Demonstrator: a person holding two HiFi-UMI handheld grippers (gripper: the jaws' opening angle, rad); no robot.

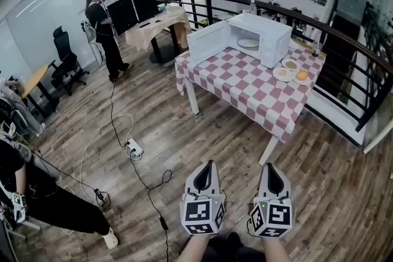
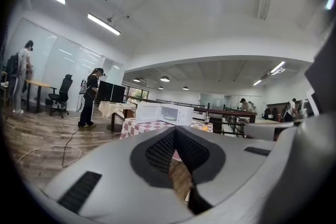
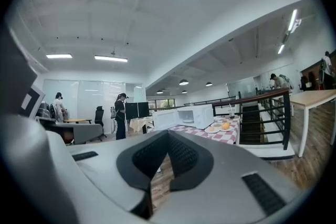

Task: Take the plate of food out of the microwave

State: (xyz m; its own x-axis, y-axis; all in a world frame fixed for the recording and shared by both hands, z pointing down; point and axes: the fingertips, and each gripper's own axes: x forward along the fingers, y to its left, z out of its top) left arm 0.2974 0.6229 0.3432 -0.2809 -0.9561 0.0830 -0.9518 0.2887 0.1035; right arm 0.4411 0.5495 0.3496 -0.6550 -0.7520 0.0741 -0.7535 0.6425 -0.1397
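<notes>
At the far side of the room: table [image 1: 236, 90] with a red-and-white checked cloth, white microwave [image 1: 265, 38] standing on it. The microwave door [image 1: 207, 45] is swung fully open to the left. Inside the cavity sits a white plate [image 1: 248, 43], lying flat; what it carries is too small to make out.

Three small dishes on the cloth just right of the microwave:
- greenish dish [image 1: 290, 64], nearest the microwave, holding something green-brown
- pale dish [image 1: 282, 74], holding a small light-coloured portion
- orange dish [image 1: 302, 75], holding a round orange-yellow item

A glass [image 1: 317, 49] stands at the back edge of the table, near the railing.

Both grippers are held level over the wooden floor, well apart from the table. Left gripper [image 1: 210, 164]: jaws together at the tips, nothing between them. Right gripper [image 1: 271, 166]: jaws likewise pressed together, empty. The two sit side by side, pointing toward the table.
</notes>
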